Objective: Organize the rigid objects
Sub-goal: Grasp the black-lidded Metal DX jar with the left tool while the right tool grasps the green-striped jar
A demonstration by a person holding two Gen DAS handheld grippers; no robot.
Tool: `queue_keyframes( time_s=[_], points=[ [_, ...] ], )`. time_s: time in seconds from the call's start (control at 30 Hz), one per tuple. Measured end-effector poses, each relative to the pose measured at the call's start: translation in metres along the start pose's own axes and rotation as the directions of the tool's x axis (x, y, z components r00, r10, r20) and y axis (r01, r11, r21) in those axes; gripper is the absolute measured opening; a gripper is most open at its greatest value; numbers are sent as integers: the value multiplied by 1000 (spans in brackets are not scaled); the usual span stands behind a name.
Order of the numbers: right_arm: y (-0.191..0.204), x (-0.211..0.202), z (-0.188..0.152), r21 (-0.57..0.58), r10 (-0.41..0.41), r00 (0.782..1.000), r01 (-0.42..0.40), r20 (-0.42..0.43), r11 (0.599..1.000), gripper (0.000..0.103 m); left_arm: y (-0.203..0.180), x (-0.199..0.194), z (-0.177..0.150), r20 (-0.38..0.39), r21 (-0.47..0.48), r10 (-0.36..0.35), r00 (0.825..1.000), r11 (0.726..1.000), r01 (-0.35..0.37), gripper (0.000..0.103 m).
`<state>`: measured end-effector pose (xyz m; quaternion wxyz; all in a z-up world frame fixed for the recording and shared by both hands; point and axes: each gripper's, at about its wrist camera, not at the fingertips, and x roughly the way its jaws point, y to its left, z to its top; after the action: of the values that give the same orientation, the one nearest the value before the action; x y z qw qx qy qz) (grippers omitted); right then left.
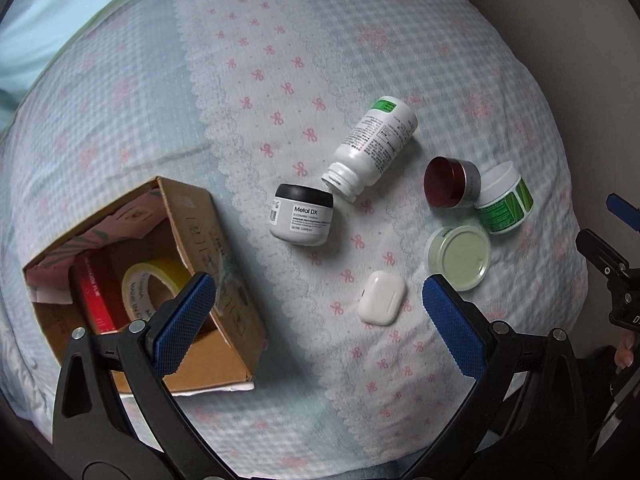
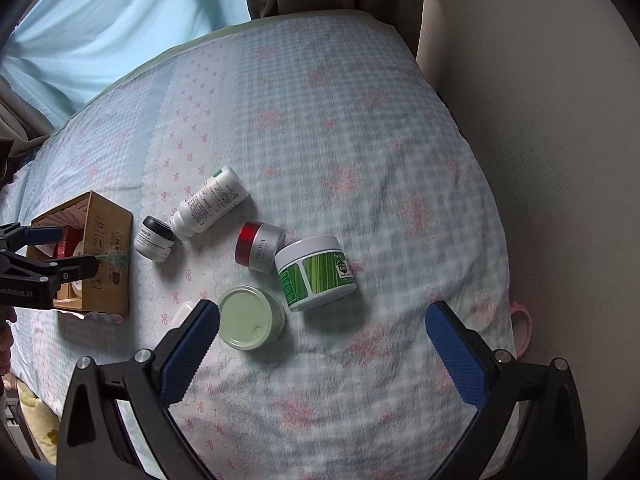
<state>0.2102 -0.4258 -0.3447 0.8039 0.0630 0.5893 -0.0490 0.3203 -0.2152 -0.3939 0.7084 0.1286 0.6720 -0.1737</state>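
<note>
A cardboard box (image 1: 208, 240) lies on the bed at the left and holds a yellow tape roll (image 1: 154, 284) and a red item (image 1: 96, 292). My left gripper (image 1: 318, 304) is open and empty, its left finger over the box's edge, above a white earbud case (image 1: 381, 298). A black-lidded jar (image 1: 302, 214), an open white bottle (image 1: 370, 148), a red-and-silver jar (image 1: 450, 182), a green-labelled tub (image 1: 506, 204) and a pale green lidded jar (image 1: 460, 256) lie around. My right gripper (image 2: 322, 316) is open and empty, just in front of the pale green jar (image 2: 250, 318) and tub (image 2: 316, 272).
The bedspread (image 2: 360, 120) is pale blue check with pink bows. A beige wall or headboard (image 2: 540, 120) runs along the right. A light blue curtain (image 2: 100, 20) hangs at the back. The left gripper (image 2: 60, 252) shows at the box (image 2: 108, 256) in the right wrist view.
</note>
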Motion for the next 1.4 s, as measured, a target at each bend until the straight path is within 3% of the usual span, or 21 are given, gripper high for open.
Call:
queue_keyframes(
  time_s=[0.33,0.43,0.57,0.63,0.8,0.93,1.07,1.13,1.2,1.4],
  points=[
    [0,70,22,-45,-35,988,28,-148,999,103,5,82,37,-160,77,30,987,997,-18,97],
    [2,89,24,-62,-40,981,29,-192,998,103,6,100,41,-181,108,54,982,994,-35,96],
    [7,109,26,-93,-48,971,27,-233,995,103,-2,108,46,-155,195,136,979,975,-105,95],
    [9,118,27,-106,-49,965,22,-259,994,102,-6,112,48,-170,213,110,979,974,-72,92],
    [12,133,28,-125,-48,955,12,-292,992,102,-10,125,50,-195,221,121,973,972,-76,90],
    [13,137,26,-123,-46,952,9,-302,992,102,-3,137,52,-236,188,95,967,981,-50,78],
    [15,143,29,-122,-32,947,-7,-319,993,94,1,141,55,-247,179,78,966,983,-33,61],
    [15,151,32,-126,-20,940,-24,-341,992,82,10,142,59,-256,158,56,965,987,-15,54],
    [19,156,30,-133,-8,933,-43,-361,990,71,15,142,61,-255,147,42,966,989,-4,53],
    [25,152,26,-147,-16,936,-38,-353,988,70,31,138,71,-245,131,23,969,991,10,53]
  ],
)
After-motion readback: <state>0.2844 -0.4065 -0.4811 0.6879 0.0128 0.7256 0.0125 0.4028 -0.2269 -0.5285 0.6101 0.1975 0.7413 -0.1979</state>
